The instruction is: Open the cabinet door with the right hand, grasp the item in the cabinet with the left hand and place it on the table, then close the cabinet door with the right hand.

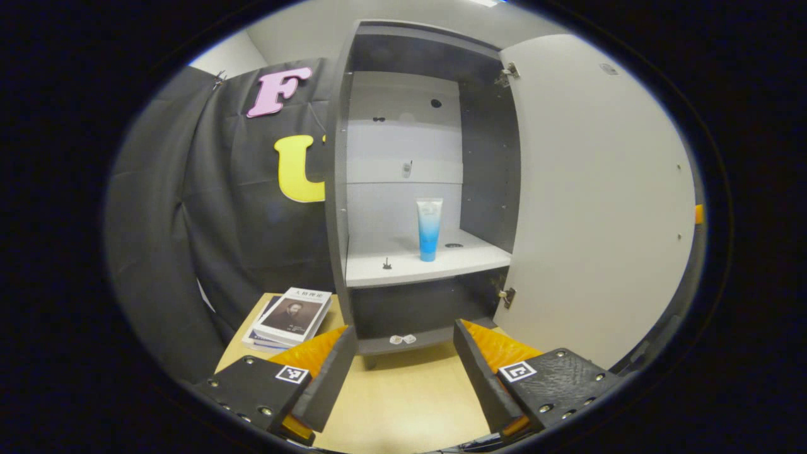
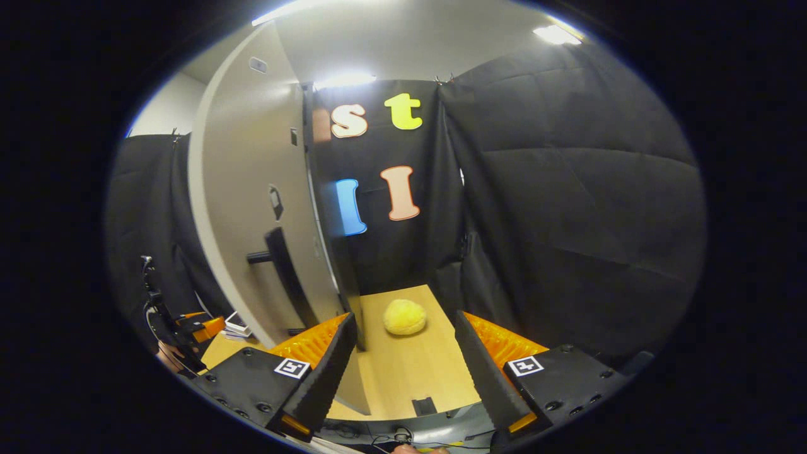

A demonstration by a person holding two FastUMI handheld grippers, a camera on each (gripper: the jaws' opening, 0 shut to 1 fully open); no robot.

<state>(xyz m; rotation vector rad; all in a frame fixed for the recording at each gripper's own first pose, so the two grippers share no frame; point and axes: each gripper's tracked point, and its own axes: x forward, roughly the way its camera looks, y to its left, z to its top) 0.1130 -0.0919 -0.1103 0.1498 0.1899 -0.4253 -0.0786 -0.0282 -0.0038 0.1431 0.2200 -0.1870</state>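
Observation:
The cabinet [image 1: 340,189] stands open, its pale door [image 1: 599,208] swung out to the right. A blue and white tube [image 1: 429,228] stands upright on the white shelf [image 1: 403,268] inside. My left gripper [image 1: 403,353] is open, low over the table in front of the cabinet, well short of the tube. In the right gripper view the door [image 2: 252,208] shows from outside with its dark bar handle [image 2: 280,265] to the left. My right gripper [image 2: 403,353] is open just right of the door's edge and holds nothing.
A stack of books [image 1: 291,317] lies on the wooden table [image 1: 403,403] left of the cabinet. A yellow fuzzy ball [image 2: 404,316] sits on the table [image 2: 410,372] beyond the right gripper. The other gripper [image 2: 195,326] and a hand show at far left.

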